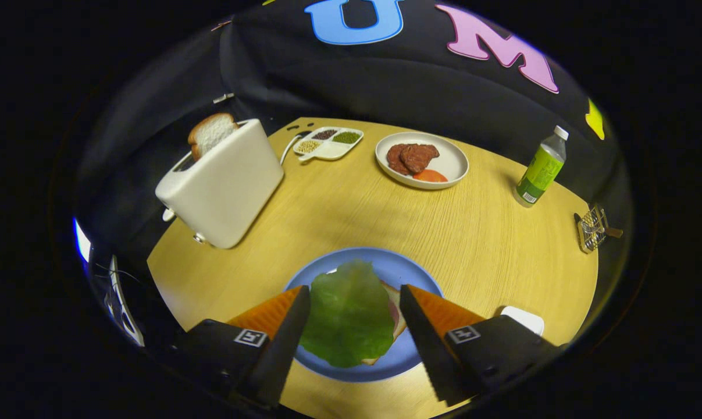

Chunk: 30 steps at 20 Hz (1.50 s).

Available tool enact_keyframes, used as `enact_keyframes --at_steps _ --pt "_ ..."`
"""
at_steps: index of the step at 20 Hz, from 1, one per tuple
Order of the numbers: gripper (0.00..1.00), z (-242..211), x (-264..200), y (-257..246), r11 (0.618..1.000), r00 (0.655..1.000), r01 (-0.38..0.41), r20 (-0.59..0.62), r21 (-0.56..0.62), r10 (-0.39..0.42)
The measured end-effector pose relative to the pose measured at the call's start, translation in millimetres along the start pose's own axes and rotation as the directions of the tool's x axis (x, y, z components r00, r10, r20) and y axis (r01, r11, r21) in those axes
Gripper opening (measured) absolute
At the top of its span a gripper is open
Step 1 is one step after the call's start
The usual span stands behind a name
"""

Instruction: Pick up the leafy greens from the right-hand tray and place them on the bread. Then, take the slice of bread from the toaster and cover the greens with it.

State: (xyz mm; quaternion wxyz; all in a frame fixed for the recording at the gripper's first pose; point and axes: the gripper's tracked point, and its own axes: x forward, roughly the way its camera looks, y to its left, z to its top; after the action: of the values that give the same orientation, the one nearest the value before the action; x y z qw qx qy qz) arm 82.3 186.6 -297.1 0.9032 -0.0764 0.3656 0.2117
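A green leaf (351, 311) lies flat on a slice of bread (396, 317) on the blue plate (412, 273), with a bit of pink filling showing at the bread's right side. My gripper (355, 295) hovers over the plate, open, its two fingers apart on either side of the leaf and not touching it. Beyond the fingers to the left stands a white toaster (223, 186), with a slice of bread (210, 134) sticking up from its slot.
On the round wooden table (490, 244) a white plate (452, 166) holds meat and a tomato slice. A small divided tray of beans (327, 142) sits behind the toaster. A green bottle (541, 169) and a small wire rack (594, 228) stand at the right.
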Motion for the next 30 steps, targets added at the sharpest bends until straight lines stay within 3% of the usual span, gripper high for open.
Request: enact_keyframes --at_steps 1,6,13,22,30 --pt "1.00 11.1 -11.1 2.0 1.000 0.999 0.002 0.044 0.006 -0.003" --pt "1.00 77.9 -54.0 12.3 0.999 0.968 0.029 0.248 0.021 -0.033" --pt "1.00 168.4 -81.6 66.8 1.000 0.906 0.006 0.424 -0.026 0.006" --pt "1.00 222.6 -45.8 165.4 0.991 0.878 -0.035 0.469 -0.131 0.093" --pt "1.00 219.1 31.6 222.5 0.985 0.909 -0.030 0.405 -0.169 0.097"
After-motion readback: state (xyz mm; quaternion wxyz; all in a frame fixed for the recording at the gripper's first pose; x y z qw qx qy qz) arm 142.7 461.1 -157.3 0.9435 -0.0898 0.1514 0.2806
